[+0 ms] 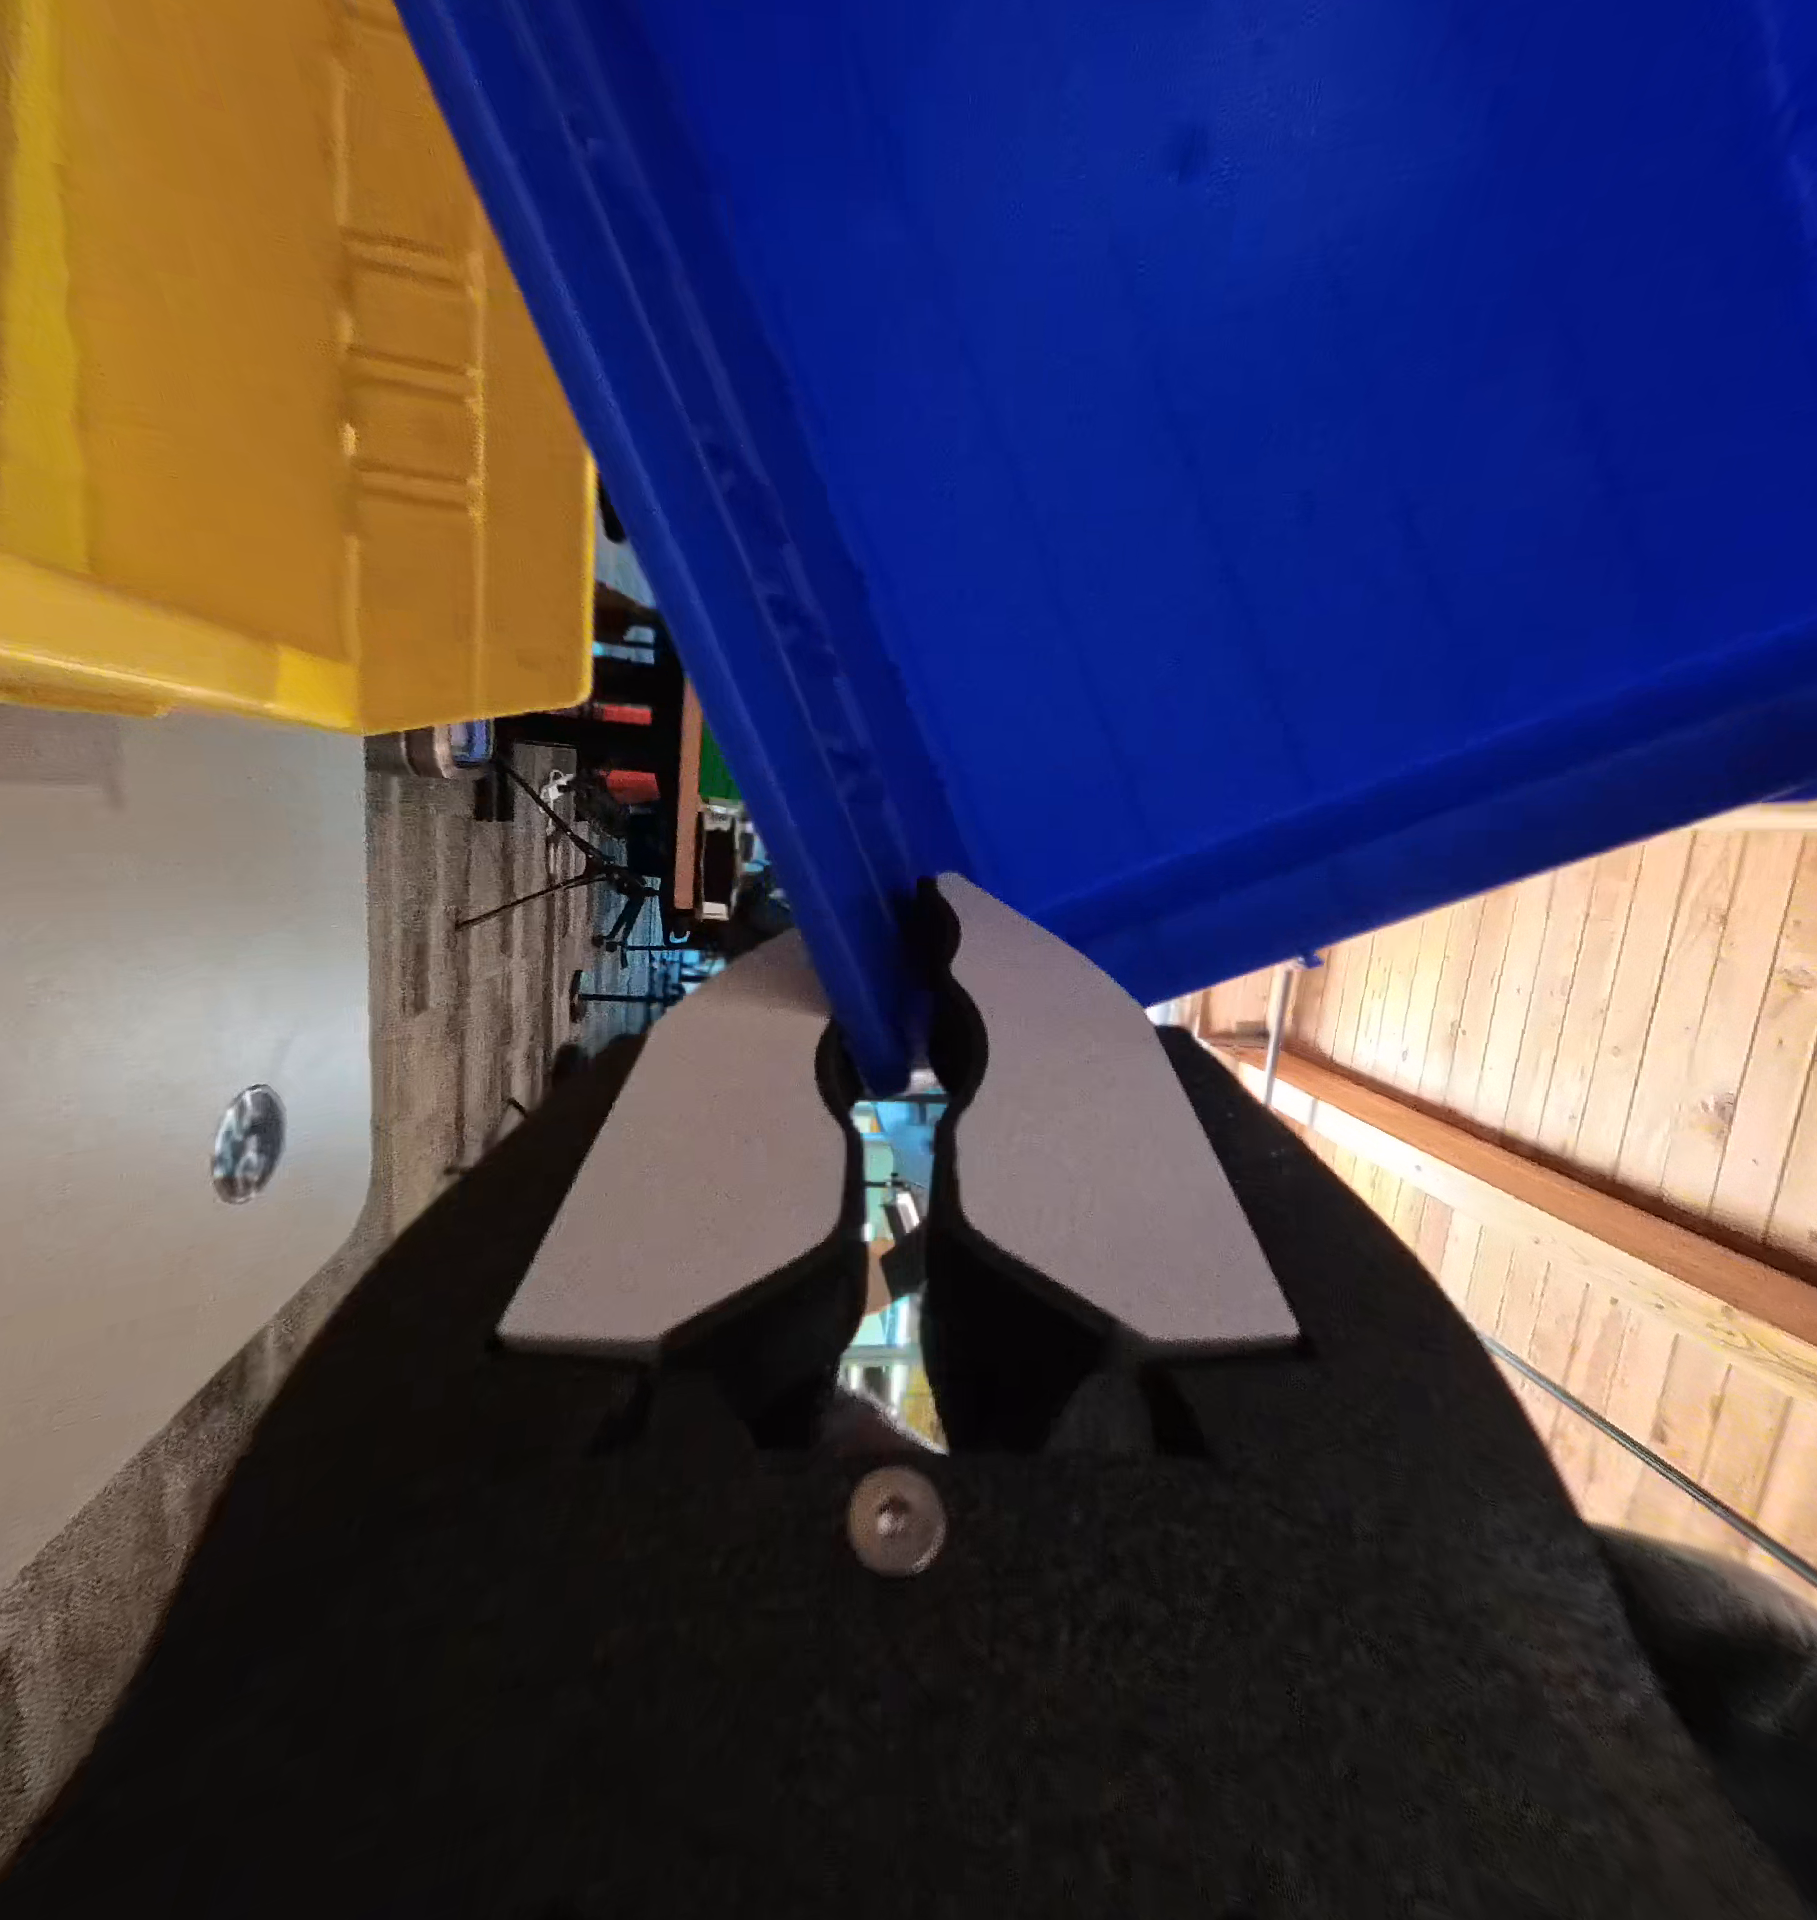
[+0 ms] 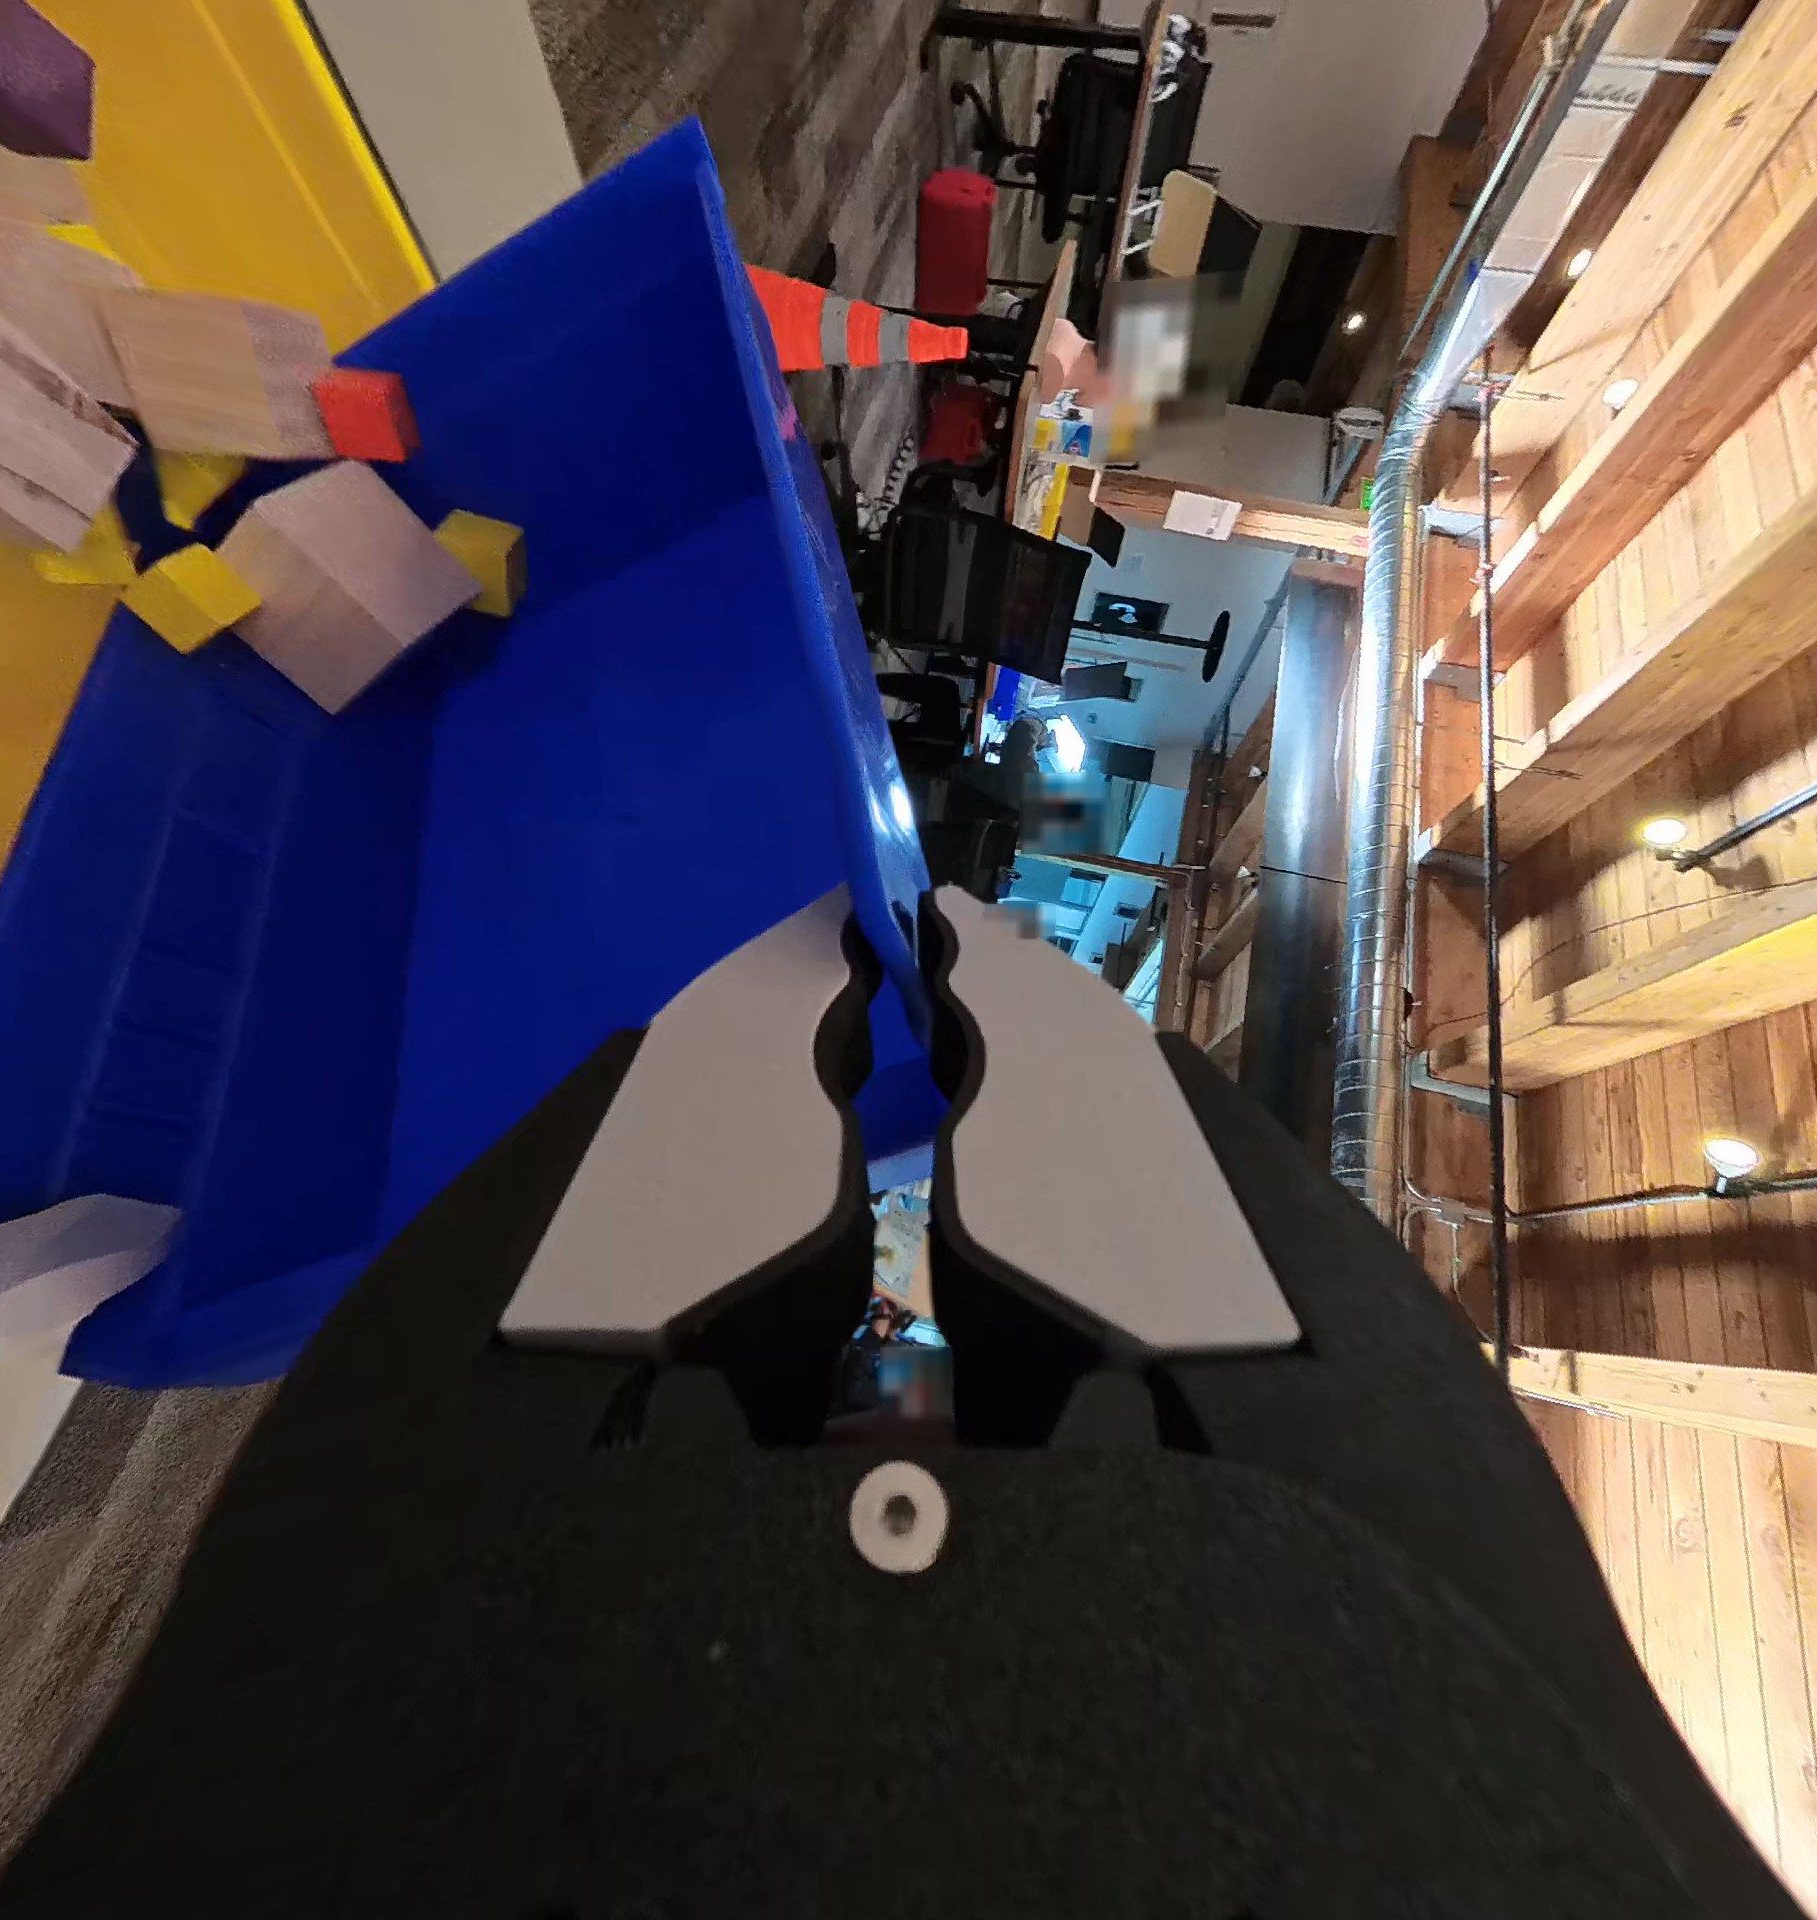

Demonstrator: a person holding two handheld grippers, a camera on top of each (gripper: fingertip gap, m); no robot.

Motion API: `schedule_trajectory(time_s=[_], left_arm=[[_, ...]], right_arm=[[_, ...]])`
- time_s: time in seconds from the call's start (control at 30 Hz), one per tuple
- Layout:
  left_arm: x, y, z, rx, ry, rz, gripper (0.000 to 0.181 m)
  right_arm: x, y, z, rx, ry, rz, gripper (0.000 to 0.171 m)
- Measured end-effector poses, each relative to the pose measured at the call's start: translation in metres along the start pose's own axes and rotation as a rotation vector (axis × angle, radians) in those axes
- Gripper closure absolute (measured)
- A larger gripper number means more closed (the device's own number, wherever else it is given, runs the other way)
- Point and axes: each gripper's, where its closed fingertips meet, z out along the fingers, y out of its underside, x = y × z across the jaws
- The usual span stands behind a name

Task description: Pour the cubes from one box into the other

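Blue bin tipped mid-pour, cubes crossing toward the yellow box.

From the left: the left gripper [image 1: 899,997] is pinched on the rim of the blue plastic bin [image 1: 1247,468], beside the yellow plastic box [image 1: 260,416]. In the right wrist view, the wooden and painted cubes [image 2: 208,416] crowd the bin's low lip toward the yellow box, while the right gripper [image 2: 899,997] clamps the bin's wall. Both holds are thin edge grips, so the bin could twist or slip. Stray cubes might miss the yellow rim; room there looks tight.
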Motion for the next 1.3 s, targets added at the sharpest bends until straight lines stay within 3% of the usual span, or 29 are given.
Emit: schedule_trajectory(time_s=[0.4, 0.6, 0.73, 0.87, 1.0, 1.13, 1.3], left_arm=[[0.014, 0.023, 0.008, -0.115, 0.013, 0.084, 0.177], [0.018, 0.041, 0.013, -0.177, 0.054, 0.061, 0.177], [0.02, 0.028, -0.008, -0.151, -0.02, 0.229, 0.178], [0.035, -0.032, -0.062, 0.014, -0.185, 0.67, 0.177], [0.075, -0.104, -0.143, 0.27, -0.376, 1.065, 0.178], [0.118, -0.158, -0.243, 0.47, -0.513, 1.349, 0.178], [0.145, -0.22, -0.398, 0.681, -0.743, 1.509, 0.178]], right_arm=[[0.028, 0.065, -0.027, 0.007, 0.07, 0.191, 0.167], [0.029, 0.072, -0.038, -0.01, 0.123, 0.191, 0.167], [0.032, 0.095, -0.05, 0.051, 0.12, 0.382, 0.167], [0.02, 0.106, -0.07, 0.294, 0.115, 0.768, 0.168], [-0.007, 0.073, -0.09, 0.543, 0.196, 1.078, 0.169], [-0.028, -0.001, -0.123, 0.724, 0.199, 1.326, 0.169], [-0.064, -0.142, -0.166, 0.878, -0.032, 1.506, 0.169]])
